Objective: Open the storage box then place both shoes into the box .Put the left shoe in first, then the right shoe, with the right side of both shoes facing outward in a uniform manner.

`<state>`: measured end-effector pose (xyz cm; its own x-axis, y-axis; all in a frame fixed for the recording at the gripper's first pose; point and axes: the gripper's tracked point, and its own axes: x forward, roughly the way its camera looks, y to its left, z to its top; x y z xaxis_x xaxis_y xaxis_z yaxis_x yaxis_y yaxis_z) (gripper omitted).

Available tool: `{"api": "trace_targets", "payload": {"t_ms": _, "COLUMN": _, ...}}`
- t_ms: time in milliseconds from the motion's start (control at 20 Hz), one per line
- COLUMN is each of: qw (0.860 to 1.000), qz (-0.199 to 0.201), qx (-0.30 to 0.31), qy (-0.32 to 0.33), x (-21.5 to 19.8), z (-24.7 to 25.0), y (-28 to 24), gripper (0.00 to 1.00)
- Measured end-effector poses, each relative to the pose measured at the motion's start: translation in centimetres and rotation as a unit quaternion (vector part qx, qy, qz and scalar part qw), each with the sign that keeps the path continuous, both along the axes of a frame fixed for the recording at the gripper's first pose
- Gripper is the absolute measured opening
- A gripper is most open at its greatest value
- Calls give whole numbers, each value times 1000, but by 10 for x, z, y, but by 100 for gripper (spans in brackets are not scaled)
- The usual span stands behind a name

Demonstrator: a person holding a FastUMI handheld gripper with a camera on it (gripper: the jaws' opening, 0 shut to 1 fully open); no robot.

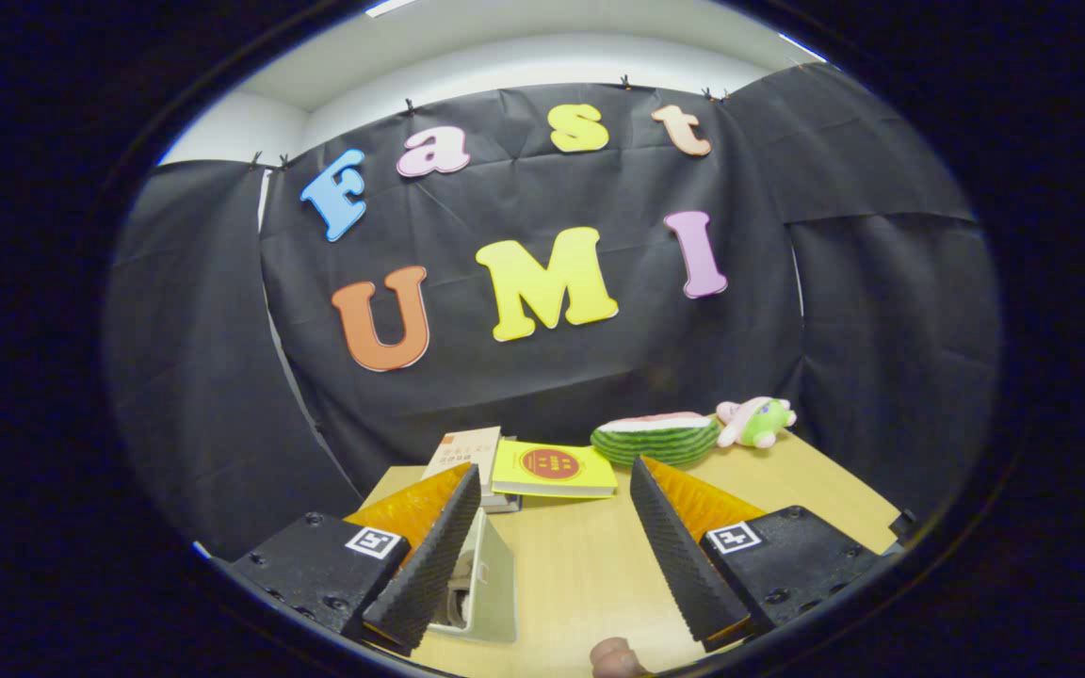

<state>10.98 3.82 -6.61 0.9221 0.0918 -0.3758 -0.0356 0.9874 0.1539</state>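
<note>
My gripper [554, 471] is open above a light wooden table [590, 565], with nothing between its fingers. A pale grey-green box-like thing [488, 589], apparently the storage box, sits on the table against the inner side of the left finger [429, 556], which hides part of it. I can make out something white at its open side but cannot tell what. A small brown rounded thing [616, 659] pokes into sight between the finger bases; what it is I cannot tell.
Beyond the fingertips lies a yellow book [557, 468] beside a small stack of books [465, 454]. Farther back are a watermelon-slice plush [655, 440] and a pink-and-green plush toy [757, 421]. Black cloth walls close the booth behind the table.
</note>
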Motion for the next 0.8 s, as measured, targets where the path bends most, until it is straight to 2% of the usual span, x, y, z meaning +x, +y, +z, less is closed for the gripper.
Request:
{"api": "trace_targets", "payload": {"t_ms": 150, "qw": 1000, "qz": 5, "qx": 11, "qy": -15, "x": -34, "z": 4, "y": 5, "gripper": 100}}
{"api": "trace_targets", "payload": {"t_ms": 300, "qw": 997, "qz": -11, "qx": -39, "qy": -71, "x": -57, "z": 17, "y": -6, "gripper": 100}}
{"api": "trace_targets", "payload": {"t_ms": 450, "qw": 987, "qz": -32, "qx": -72, "qy": -137, "x": -81, "z": 31, "y": -9, "gripper": 100}}
{"api": "trace_targets", "payload": {"t_ms": 800, "qw": 986, "qz": -31, "qx": -94, "qy": -131, "x": -116, "z": 20, "y": 0, "gripper": 100}}
